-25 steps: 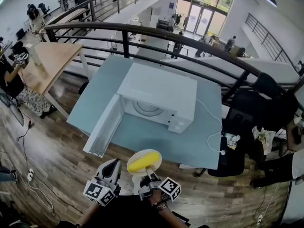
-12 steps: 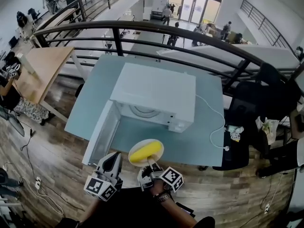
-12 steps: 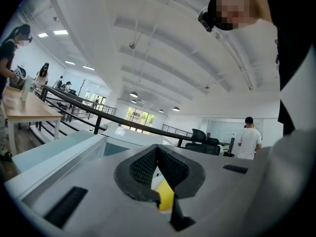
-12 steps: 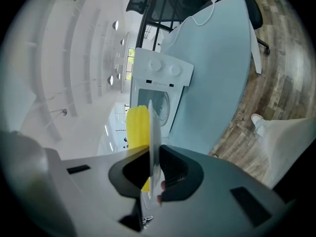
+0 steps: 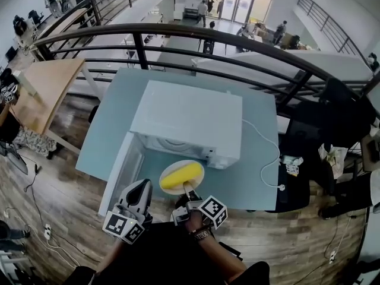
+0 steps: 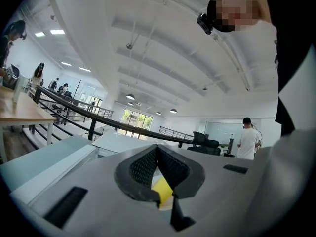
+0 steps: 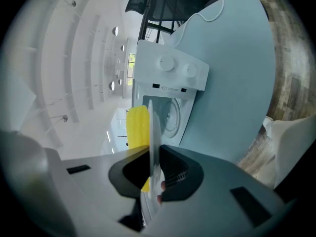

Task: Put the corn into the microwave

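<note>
right gripper (image 5: 187,192): low centre of the head view. The jaws are nearly together and pinch the near rim of the plate (image 5: 181,177). In its own view the plate stands edge-on between the pads, so it's a lip-only grip.
left gripper (image 5: 141,190): lower left, just beside the other one. The tips meet and there's nothing in them.
corn (image 5: 181,176): yellow, lying loose across the plate, just in front of the opening and not inside yet.
door (image 5: 122,174): swung open toward the left of frame, with its near end close to the left gripper.
microwave (image 5: 190,120): mid frame on the blue table (image 5: 107,123), cavity facing the person. The turntable (image 7: 172,113) shows in the right gripper view.
step: I'd call it the carry-in, with plate and corn going through the opening together.
doing it well: keep the plate flat, because the corn is round, only resting there, and will roll. With a rim-only pinch the far side may droop, so go slow with no jerks. Aim for the middle of the opening and clear the bottom lip and the door on the left. Set the plate down on the turntable before letting go.
left hand: best kept off the door, or ready to steady it.
right hand pose: wrist low, gripper tipped a bit down and forward, marker cube facing the camera.
left hand pose: gripper about level, pointing up-frame toward the door.
</note>
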### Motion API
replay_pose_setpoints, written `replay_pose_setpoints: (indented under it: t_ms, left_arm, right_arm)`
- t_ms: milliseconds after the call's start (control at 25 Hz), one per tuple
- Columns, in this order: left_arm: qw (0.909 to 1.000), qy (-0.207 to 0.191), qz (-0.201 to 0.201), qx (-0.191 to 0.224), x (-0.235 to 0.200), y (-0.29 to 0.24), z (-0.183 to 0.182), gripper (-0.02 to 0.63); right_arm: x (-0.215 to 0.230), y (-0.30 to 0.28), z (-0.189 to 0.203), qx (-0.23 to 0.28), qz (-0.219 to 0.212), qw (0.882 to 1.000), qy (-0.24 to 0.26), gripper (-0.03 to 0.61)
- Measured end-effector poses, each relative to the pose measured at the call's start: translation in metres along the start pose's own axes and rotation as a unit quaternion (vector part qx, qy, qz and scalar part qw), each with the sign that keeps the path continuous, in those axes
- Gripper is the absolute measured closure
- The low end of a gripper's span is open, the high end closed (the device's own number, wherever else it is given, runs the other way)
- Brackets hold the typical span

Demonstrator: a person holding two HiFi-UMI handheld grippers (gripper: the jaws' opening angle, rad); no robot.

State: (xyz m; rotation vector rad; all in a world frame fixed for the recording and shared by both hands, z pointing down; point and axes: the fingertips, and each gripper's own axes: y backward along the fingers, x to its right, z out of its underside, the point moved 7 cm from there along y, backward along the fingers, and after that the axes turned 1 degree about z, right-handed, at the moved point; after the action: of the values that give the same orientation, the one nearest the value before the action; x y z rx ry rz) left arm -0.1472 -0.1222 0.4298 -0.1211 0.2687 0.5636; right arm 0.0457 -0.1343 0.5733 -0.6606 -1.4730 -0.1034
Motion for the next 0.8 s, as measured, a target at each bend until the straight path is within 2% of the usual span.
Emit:
replay_pose_setpoints:
  t_ms: [280, 800]
  left_arm:
    - [1.0, 0.004, 0.001, -0.003, -0.008, -0.025, 0.001, 0.611]
    - [0.9993, 0.026, 0.009, -0.026, -0.021, -0.053, 0.015, 0.611]
  right_arm:
    - [-0.001, -0.025, -0.015, 0.003, 0.002, 1.0, 0.0, 0.548]
    - [0.025, -0.059, -0.027, 0.005, 0.031, 0.999, -0.01, 0.548]
